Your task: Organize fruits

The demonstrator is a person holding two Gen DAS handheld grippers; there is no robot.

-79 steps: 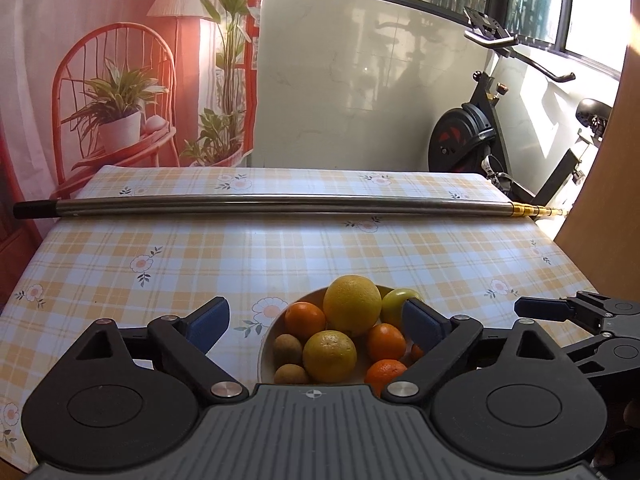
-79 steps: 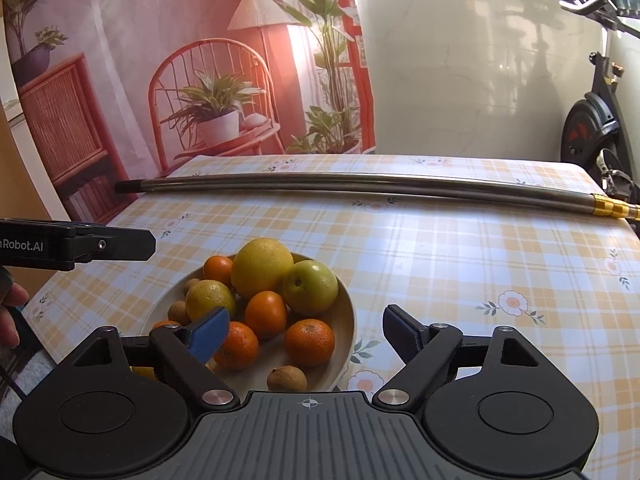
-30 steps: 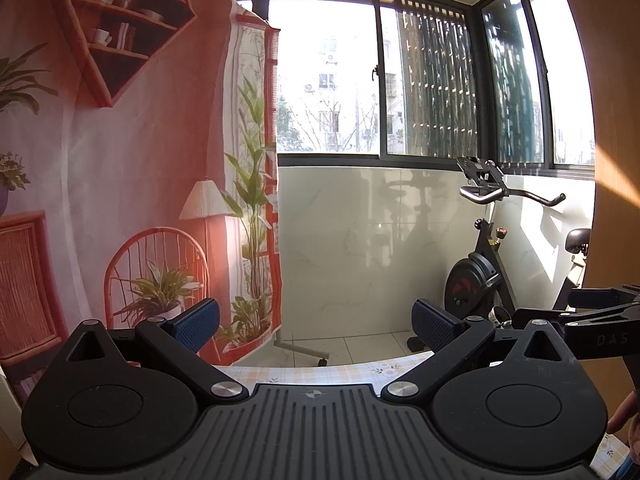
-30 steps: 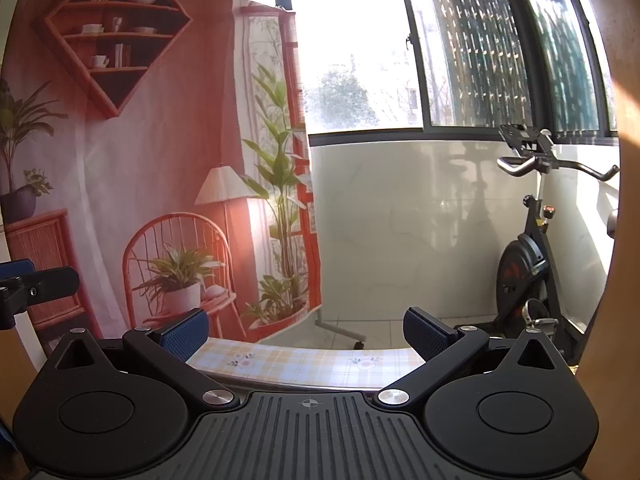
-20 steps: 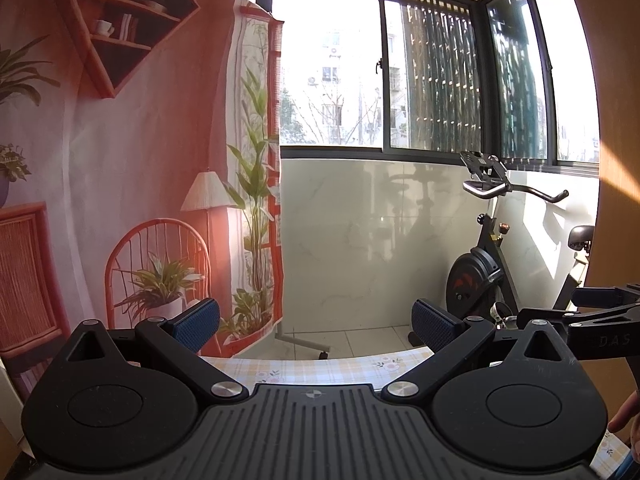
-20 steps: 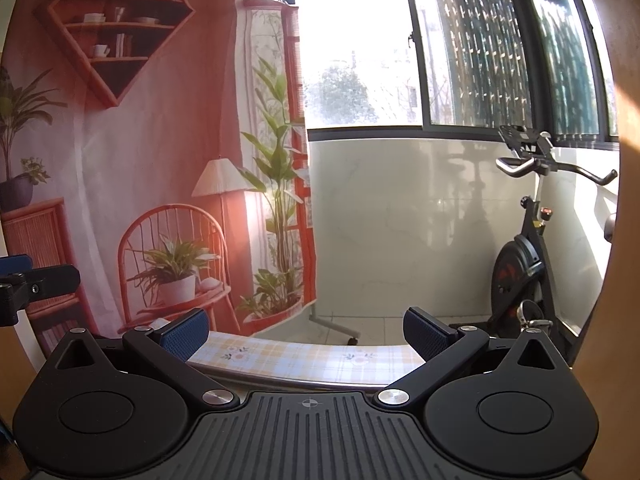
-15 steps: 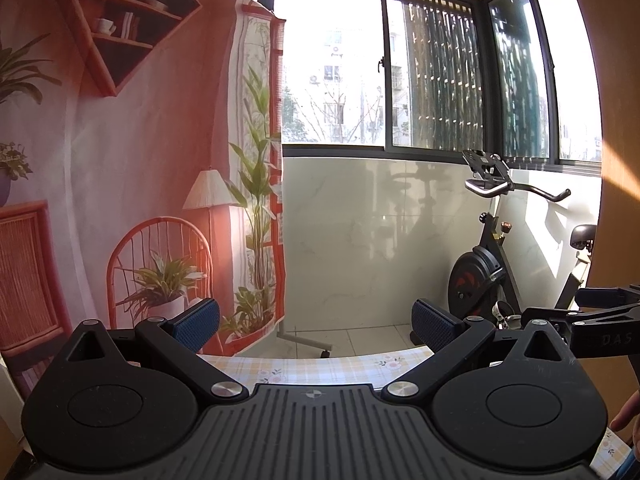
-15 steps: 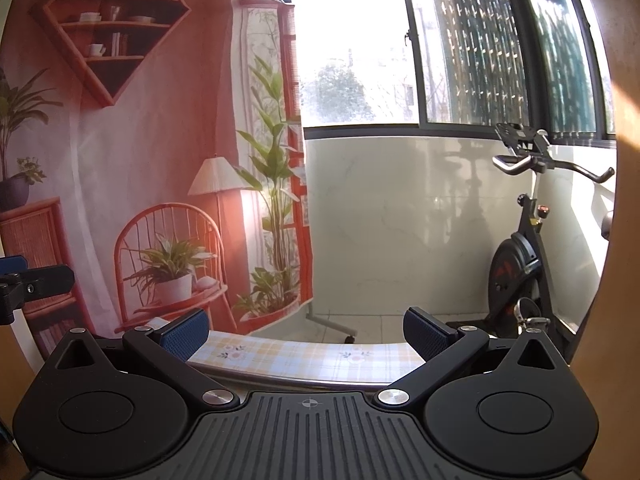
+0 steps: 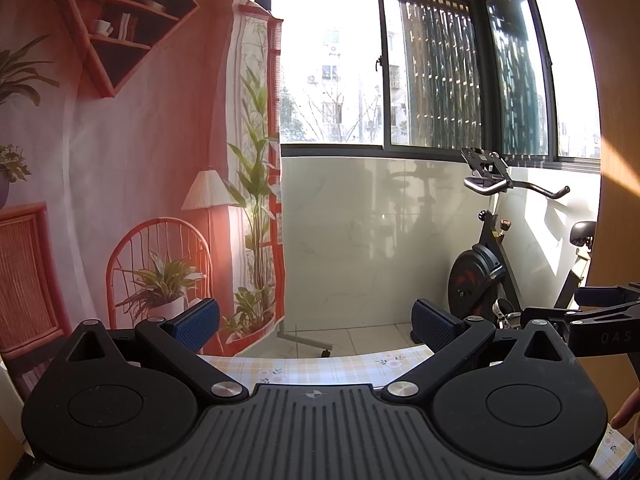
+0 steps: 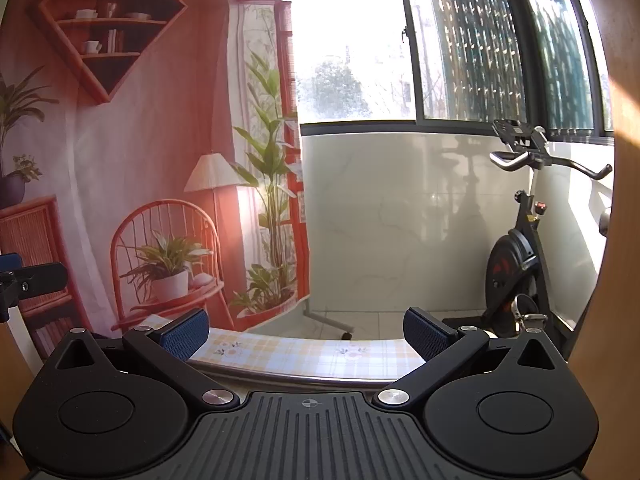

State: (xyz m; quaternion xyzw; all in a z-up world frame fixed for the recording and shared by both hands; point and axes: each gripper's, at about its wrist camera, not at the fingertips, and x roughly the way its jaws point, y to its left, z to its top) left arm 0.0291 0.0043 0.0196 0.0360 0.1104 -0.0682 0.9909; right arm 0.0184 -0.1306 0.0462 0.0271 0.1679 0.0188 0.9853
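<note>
No fruit and no bowl show in either view. My left gripper (image 9: 316,322) is open and tilted up toward the window, nothing between its blue pads. My right gripper (image 10: 306,334) is open too, empty, raised level with the room. Only the far strip of the checked tablecloth (image 9: 316,368) shows under the left gripper, and the same tablecloth (image 10: 304,354) under the right. The right gripper's fingers (image 9: 600,312) reach in at the right edge of the left wrist view. The left gripper's fingertip (image 10: 36,278) pokes in at the left edge of the right wrist view.
A metal pole (image 10: 304,378) lies across the table's far part. Behind the table hangs a printed red backdrop (image 9: 120,200) on a wheeled stand. An exercise bike (image 10: 520,264) stands at the back right by the tiled wall. A fingertip (image 9: 626,410) shows at the right edge.
Since 2.6 s ago both grippers have tilted up, so the fruit bowl dropped out of view. Over the last second both tipped slightly back down. Both stayed open.
</note>
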